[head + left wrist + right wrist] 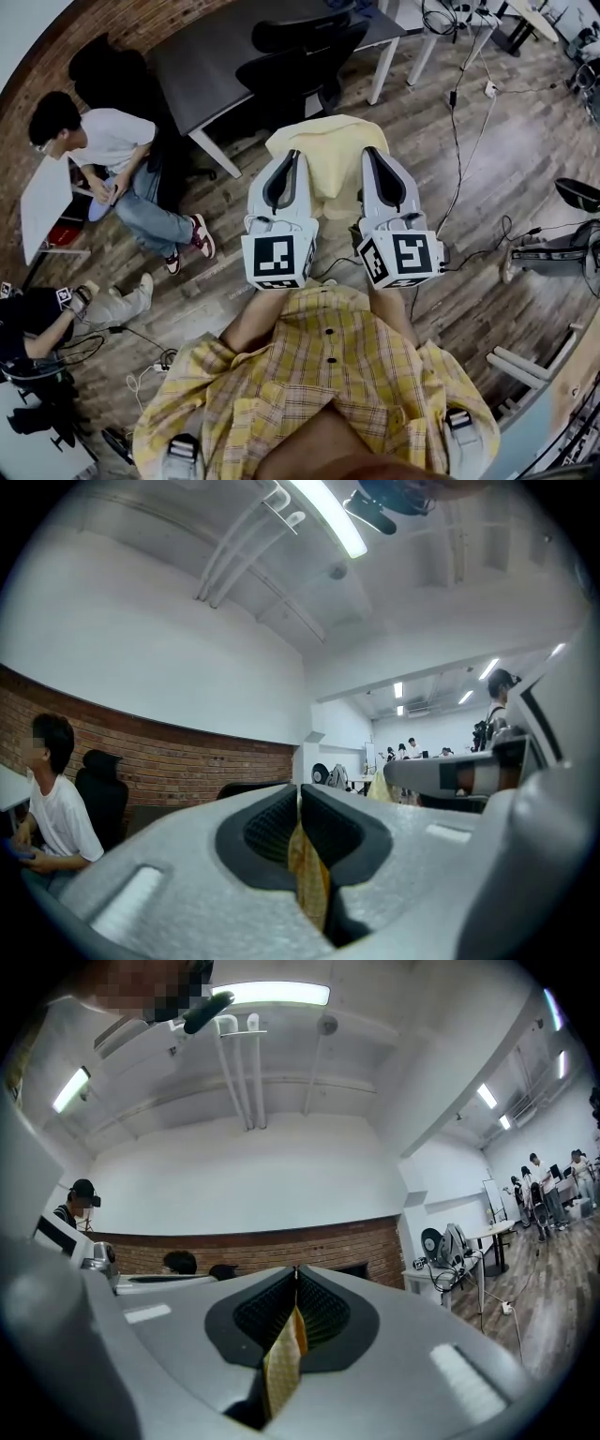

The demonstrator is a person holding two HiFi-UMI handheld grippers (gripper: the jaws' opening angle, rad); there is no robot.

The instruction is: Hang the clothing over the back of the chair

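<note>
A yellow plaid shirt point(328, 375) hangs spread out close below me, held by two edges. My left gripper point(291, 157) is shut on one edge, and a strip of plaid cloth point(309, 874) shows pinched between its jaws point(302, 841). My right gripper point(371, 155) is shut on the other edge, with cloth point(281, 1368) caught in its jaws point(292, 1312). Both grippers are level, side by side, pointing forward and slightly up. Between and beyond them stands a pale yellow chair point(323, 155), partly hidden by the grippers.
A dark desk point(211, 66) with black office chairs point(300, 52) stands past the yellow chair. A person in a white tee point(108, 141) sits at the left, and another person crouches at the lower left point(47, 314). Cables point(464, 141) run across the wooden floor at the right.
</note>
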